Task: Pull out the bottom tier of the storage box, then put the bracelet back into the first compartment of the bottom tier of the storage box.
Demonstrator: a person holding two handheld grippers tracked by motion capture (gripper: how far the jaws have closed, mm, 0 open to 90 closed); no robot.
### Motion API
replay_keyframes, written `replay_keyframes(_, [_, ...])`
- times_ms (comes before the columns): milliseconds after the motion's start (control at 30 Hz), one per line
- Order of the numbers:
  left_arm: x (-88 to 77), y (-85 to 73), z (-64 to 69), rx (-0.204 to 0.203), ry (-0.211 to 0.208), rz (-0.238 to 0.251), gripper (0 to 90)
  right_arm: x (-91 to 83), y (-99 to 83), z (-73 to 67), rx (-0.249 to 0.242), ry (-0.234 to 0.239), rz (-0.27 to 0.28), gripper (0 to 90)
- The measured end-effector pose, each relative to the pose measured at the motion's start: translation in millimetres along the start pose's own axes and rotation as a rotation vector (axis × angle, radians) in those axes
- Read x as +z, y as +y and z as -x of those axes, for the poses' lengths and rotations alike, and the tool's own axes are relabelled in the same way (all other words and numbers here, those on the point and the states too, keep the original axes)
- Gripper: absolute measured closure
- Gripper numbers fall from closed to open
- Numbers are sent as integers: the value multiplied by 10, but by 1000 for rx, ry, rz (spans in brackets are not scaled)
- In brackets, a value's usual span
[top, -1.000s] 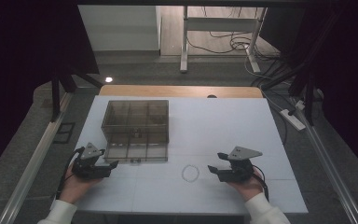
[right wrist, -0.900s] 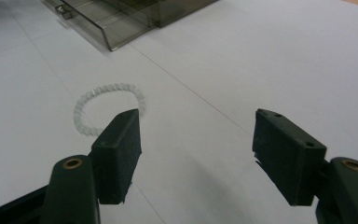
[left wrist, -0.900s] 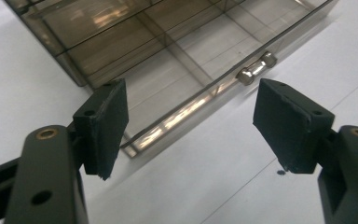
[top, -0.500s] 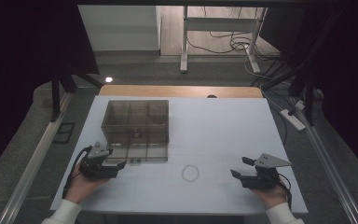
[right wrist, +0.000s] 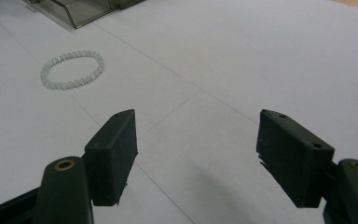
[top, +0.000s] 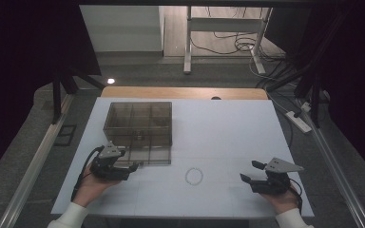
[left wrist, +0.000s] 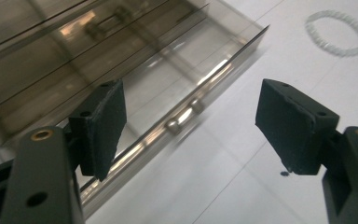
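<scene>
A smoky clear compartment box [top: 139,124] stands on the left half of the white table [top: 228,128]. My left gripper [top: 132,168] is open at the box's front edge, and its jaws frame the small metal knob [left wrist: 185,115] on the drawer front [left wrist: 135,140] without touching it. A clear bead bracelet [top: 194,176] lies flat on the table between the grippers. My right gripper [top: 248,171] sits near the front right and points toward the bracelet [right wrist: 72,70]. Its jaws have just been opening, and nothing is between them.
A wooden strip [top: 185,92] runs along the table's far edge. Behind it are a desk frame and cables [top: 228,42] on the floor. A power strip [top: 298,121] lies off the right edge. The box's corner [right wrist: 81,11] shows beyond the bracelet.
My right gripper has moved right, away from the bracelet, to the front right of the table. My left gripper has shifted slightly right along the box's front.
</scene>
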State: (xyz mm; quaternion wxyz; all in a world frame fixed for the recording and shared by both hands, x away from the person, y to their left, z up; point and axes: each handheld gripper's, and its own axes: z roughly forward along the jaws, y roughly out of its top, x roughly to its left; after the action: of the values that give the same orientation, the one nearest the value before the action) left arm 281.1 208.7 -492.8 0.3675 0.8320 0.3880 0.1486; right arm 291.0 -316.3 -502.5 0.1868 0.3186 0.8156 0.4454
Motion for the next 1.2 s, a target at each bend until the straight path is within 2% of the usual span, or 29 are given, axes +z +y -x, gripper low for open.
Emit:
replay_keyframes(367, [112,248,175,45,-71,-8,251,-46,5,59,1,-13,9,289])
replay_keyframes(733, [287,624,473,122,-140,-15,234,-48,-17,97,-2,-5,7,281])
replay_keyframes(967, [387,780,604,157,-166,-30,227,-51,-1,92,-6,-5,10,281])
replay_keyframes(1200, [467,848,689,173,-180,-47,226,-40,-12,99,-7,-6,1,281])
